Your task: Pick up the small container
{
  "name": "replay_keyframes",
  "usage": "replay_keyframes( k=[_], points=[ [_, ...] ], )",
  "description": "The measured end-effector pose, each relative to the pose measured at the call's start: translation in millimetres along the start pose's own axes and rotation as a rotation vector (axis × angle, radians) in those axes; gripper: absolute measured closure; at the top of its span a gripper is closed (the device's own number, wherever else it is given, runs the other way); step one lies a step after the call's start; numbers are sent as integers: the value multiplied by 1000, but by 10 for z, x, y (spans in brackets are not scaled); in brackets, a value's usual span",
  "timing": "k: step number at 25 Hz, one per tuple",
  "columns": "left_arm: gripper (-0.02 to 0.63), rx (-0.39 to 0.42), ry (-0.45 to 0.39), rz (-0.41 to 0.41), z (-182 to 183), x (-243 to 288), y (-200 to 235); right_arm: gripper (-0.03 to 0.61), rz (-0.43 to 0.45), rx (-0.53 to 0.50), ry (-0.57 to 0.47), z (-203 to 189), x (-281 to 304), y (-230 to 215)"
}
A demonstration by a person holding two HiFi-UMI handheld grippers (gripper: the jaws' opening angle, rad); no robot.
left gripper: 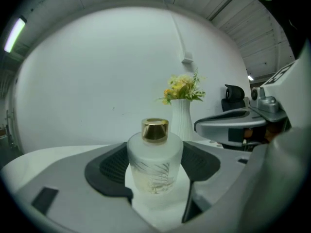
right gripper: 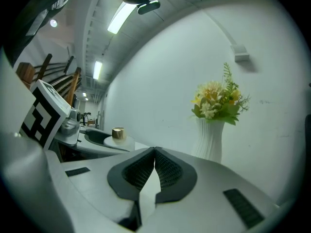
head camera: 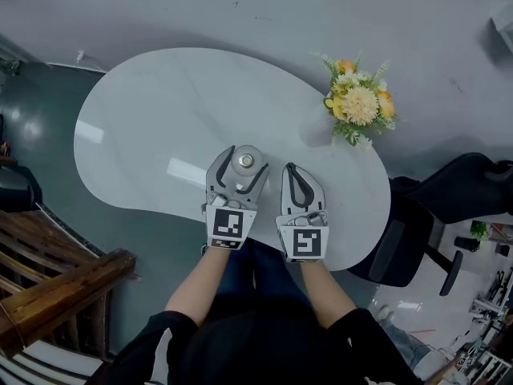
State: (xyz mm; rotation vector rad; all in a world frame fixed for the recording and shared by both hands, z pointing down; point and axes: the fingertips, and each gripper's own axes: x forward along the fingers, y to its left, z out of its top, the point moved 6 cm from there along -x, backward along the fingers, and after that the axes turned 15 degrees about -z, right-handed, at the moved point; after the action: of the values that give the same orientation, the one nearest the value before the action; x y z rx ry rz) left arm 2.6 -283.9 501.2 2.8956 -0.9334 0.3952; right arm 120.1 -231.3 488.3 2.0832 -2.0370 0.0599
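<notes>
Vase (right gripper: 210,141) beyond | small container (head camera: 246,160) clamped by left gripper (head camera: 242,164) | right gripper (head camera: 290,168) closed

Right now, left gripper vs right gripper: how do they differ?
The left gripper has its jaws apart, pads against the frosted sides of the small container. The right gripper has its jaws pressed together on nothing. The left gripper reaches slightly farther onto the table than the right gripper. Both sit side by side at the table's near edge, pointing the same way.
</notes>
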Motion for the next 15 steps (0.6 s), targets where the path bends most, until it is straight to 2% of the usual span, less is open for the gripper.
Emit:
replay_keyframes(
  k=[6, 10, 15],
  points=[
    [290, 22, -71, 55, 418, -252, -41, 557, -29, 17, -151, 402, -154, -90],
    [290, -15, -94, 108, 651, -470, -64, 557, -45, 20, -185, 639, -280, -157],
    [290, -7, -127, 149, 929, -717, -96, 557, -69, 21, -216, 918, -438, -234]
  ],
)
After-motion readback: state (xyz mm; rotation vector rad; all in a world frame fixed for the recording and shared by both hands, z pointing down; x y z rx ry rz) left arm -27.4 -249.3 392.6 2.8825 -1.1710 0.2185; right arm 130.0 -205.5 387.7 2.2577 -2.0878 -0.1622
